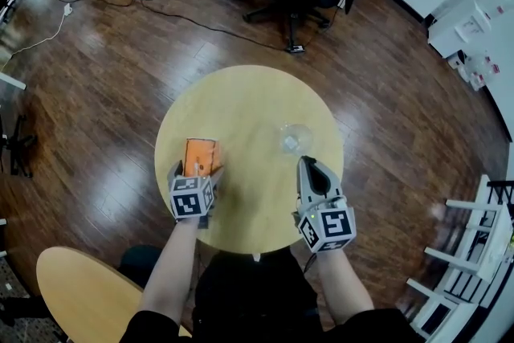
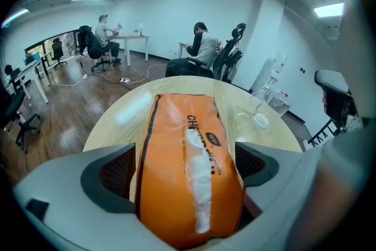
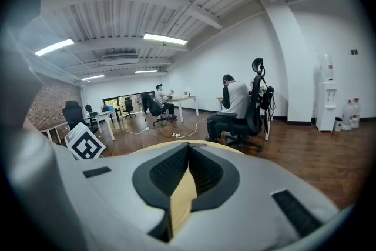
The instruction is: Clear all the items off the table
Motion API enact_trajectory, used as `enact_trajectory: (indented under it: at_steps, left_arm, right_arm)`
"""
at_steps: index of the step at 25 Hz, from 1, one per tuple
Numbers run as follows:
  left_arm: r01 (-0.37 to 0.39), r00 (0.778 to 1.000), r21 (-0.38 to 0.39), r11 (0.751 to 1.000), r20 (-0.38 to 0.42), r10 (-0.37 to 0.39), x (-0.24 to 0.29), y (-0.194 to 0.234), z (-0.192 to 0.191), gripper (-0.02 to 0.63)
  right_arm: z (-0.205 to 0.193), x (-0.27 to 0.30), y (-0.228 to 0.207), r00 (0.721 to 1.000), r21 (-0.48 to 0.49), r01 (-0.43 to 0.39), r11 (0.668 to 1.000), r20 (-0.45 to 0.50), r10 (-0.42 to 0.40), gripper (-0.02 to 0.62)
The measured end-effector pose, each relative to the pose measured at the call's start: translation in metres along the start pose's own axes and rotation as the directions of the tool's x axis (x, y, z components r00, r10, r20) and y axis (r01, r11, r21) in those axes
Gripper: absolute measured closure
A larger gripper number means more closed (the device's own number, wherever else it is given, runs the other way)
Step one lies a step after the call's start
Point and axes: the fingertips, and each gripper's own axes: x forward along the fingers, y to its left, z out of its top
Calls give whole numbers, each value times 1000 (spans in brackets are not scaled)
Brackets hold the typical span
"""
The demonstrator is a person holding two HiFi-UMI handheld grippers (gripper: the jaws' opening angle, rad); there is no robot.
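The orange tissue pack (image 1: 201,156) lies on the round table (image 1: 241,80) at about 9 o'clock from the table's centre. Its long axis runs 12 to 6 in the head view, in line with the left forearm. The left gripper (image 1: 197,170) comes at it from the 6 o'clock end and points along that axis. Its jaws are spread wide and straddle the pack's near half, one on each long side. In the left gripper view the pack fills most of the gap, with the white tissue slit facing up. Both dark pads stand a little clear of the orange sides, so nothing is clamped yet. Whether the pack's near end touches the throat of the gripper is hard to tell, since the wide lens swells that part.

Because the jaws already sit across the short width, the grasp seems to need only a closing squeeze, with no turn of the wrist.

The right gripper (image 1: 306,165) has its jaws pressed together with nothing between them, only the tabletop showing past the tips. A clear glass (image 1: 295,139) stands at about 2 o'clock from the table's centre, just beyond those tips at roughly 11 o'clock. The right hand is the nearer one for the glass, and the left for the pack.
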Motion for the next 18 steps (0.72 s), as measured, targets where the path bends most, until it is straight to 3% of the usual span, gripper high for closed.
enact_trajectory:
  at_steps: [6, 8, 10, 13, 18]
  left_arm:
    - [-6, 998, -25, 1000, 69, 7, -24, -1, 20, 82]
    - [-10, 991, -47, 999, 130, 16, -42, -4, 34, 105]
    - [-11, 977, -68, 998, 212, 25, -64, -6, 52, 182]
    - [-45, 934, -87, 995, 351, 73, -108, 2, 85, 338]
    - [-63, 816, -106, 992, 567, 112, -181, 9, 134, 501]
  right_arm:
    - [14, 0, 2, 999, -40, -32, 999, 2, 32, 591]
    - [24, -3, 2, 998, -49, -51, 997, 19, 52, 591]
    - [35, -9, 4, 996, -64, -82, 995, 41, 84, 591]
    - [57, -19, 15, 985, -100, -139, 985, 84, 148, 591]
    - [99, -39, 21, 963, -153, -169, 974, 184, 196, 591]
